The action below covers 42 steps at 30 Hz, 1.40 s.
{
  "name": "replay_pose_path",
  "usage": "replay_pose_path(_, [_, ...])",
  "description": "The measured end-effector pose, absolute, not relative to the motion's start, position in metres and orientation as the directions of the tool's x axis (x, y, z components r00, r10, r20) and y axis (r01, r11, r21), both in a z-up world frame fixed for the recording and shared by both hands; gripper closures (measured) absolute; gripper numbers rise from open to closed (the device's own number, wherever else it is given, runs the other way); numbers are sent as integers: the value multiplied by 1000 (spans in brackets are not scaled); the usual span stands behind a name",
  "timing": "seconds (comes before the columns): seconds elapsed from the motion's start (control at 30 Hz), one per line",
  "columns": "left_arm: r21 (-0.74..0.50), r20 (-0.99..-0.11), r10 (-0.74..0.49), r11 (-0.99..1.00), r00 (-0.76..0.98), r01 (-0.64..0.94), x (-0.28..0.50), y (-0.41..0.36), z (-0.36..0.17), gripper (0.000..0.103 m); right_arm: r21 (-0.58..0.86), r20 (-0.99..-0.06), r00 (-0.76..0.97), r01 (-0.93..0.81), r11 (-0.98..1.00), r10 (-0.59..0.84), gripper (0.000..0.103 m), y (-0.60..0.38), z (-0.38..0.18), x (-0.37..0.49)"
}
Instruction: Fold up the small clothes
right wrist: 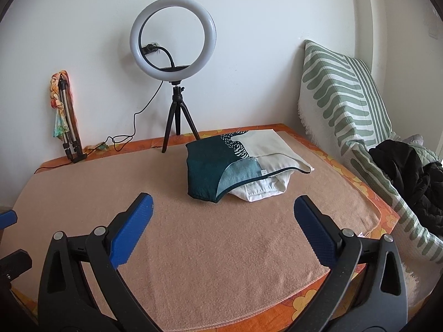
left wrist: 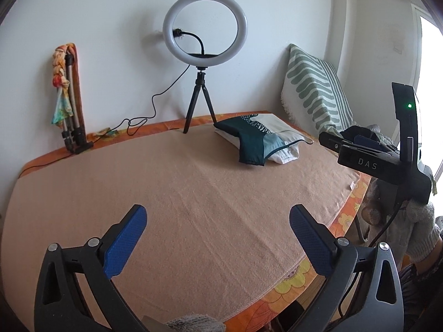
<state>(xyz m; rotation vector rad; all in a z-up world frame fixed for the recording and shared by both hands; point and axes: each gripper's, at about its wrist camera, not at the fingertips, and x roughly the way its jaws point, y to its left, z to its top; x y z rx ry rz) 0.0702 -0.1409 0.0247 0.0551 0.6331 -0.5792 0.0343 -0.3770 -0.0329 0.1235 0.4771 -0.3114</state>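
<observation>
Already a small stack of folded clothes (right wrist: 243,166) sits at the bench's (right wrist: 193,249) far right, while my left hand-held gripper (left wrist: 218,238) and right hand-held gripper (right wrist: 224,229) hover spread and empty — with no loose garment visible, folding seems finished or paused.

Two matching handheld grippers, black frames with blue pads.
Left gripper (left wrist: 218,235), right gripper (right wrist: 223,228): textured blue fingers (right wrist: 133,229), silver pivot screws, "DAS" lettering, green LED, grey knit glove (left wrist: 423,229).
</observation>
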Motion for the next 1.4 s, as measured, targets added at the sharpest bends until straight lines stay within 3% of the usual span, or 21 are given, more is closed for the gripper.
replay_pose_path(0.5, [-100, -609, -445, 864, 657, 493, 79, -129, 6, 0, 68, -461, 854, 303, 950, -240, 0, -369, -36, 36])
replay_pose_path(1.4, [-91, -591, -450, 862, 670, 499, 76, -126, 12, 0, 76, -465, 848, 324, 943, -254, 0, -367, -38, 32])
